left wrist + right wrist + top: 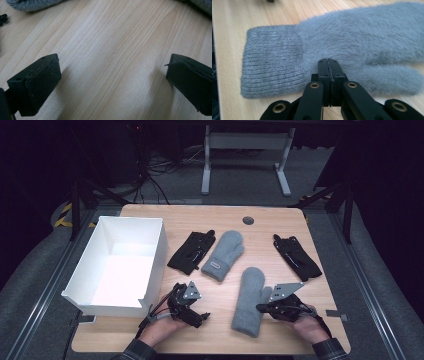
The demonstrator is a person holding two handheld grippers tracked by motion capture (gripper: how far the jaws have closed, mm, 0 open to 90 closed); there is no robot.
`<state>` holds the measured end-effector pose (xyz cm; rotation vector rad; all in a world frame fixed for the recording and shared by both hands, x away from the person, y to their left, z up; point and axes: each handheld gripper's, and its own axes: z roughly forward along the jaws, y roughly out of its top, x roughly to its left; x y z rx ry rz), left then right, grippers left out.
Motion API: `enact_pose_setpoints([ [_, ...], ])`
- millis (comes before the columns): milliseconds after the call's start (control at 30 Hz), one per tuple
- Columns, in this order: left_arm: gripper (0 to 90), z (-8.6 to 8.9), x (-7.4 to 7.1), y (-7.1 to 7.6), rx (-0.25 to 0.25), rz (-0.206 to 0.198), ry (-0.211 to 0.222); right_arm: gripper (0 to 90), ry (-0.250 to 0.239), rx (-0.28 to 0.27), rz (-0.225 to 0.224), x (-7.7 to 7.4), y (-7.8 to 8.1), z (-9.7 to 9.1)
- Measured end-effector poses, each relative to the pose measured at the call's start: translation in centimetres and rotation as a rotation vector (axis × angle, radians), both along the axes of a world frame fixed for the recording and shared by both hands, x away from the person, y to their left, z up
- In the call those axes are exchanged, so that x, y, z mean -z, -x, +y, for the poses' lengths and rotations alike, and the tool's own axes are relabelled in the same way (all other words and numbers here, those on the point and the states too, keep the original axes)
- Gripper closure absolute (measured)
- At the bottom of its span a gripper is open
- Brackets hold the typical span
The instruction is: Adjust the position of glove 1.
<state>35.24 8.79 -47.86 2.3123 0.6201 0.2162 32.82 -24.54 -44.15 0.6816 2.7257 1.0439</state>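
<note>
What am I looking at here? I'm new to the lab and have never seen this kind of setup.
A person sits at a wooden table holding a hand-operated two-jaw gripper in each hand. One picture comes from a camera above; the other two come from cameras riding on the grippers. On the table lie two grey mittens, two black gloves and an empty white box. The right gripper is shut, its tips at the edge of the nearer mitten; whether it pinches fabric I cannot tell. The left gripper is open over bare wood.
</note>
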Motion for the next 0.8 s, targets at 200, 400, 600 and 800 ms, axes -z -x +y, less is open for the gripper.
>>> enact_pose_setpoints([
  [200, 0.1, 0.0, 0.0, 0.0, 0.000, 0.000, -0.001, 90.0, -0.007, -0.040, 0.001, -0.1, 0.4, 1.2],
  [400, 0.1, 0.0, 0.0, 0.0, 0.000, 0.000, -0.001, 90.0, -0.016, -0.076, 0.005, 0.0, 0.2, 3.4],
  [600, 0.1, 0.0, 0.0, 0.0, 0.000, 0.000, 0.000, 90.0, -0.010, -0.095, -0.009, 0.0, -0.3, 4.8],
  [800, 0.1, 0.0, 0.0, 0.0, 0.000, 0.001, -0.002, 90.0, -0.046, -0.020, -0.052, -0.7, -2.3, 3.8],
])
